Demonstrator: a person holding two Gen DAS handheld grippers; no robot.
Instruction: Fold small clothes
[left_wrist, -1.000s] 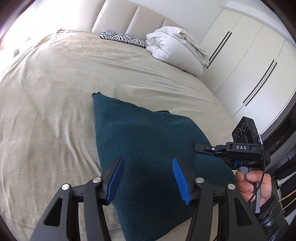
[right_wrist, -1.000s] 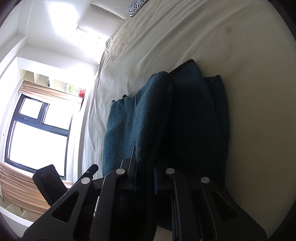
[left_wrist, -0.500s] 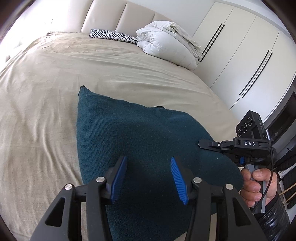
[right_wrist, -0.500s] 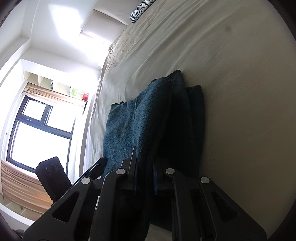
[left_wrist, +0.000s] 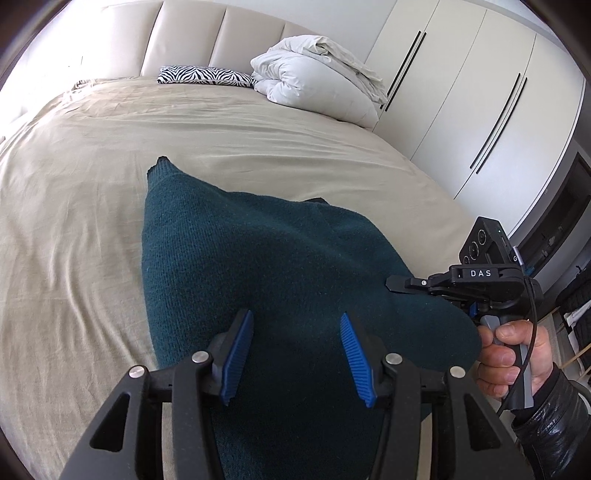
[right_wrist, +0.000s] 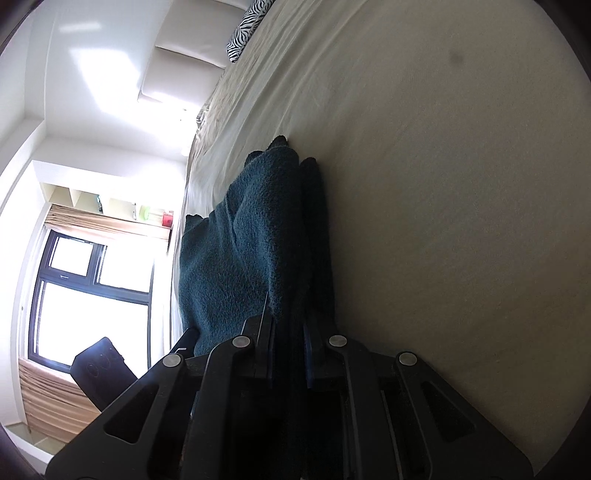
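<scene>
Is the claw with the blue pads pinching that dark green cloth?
No. The left claw stands open above the dark green cloth, its blue pads apart with nothing between them.

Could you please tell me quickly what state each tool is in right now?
Left tool: open, holding nothing, above the dark teal knitted garment.
Right tool: closed on the garment's edge.

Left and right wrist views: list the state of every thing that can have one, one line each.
Left gripper: open, above the cloth, holding nothing.
Right gripper: shut on the teal knit garment.
Teal knit garment: folded over, lying on the bed, one edge pinched.
White duvet: bundled by the headboard.
Wardrobe doors: closed.
</scene>
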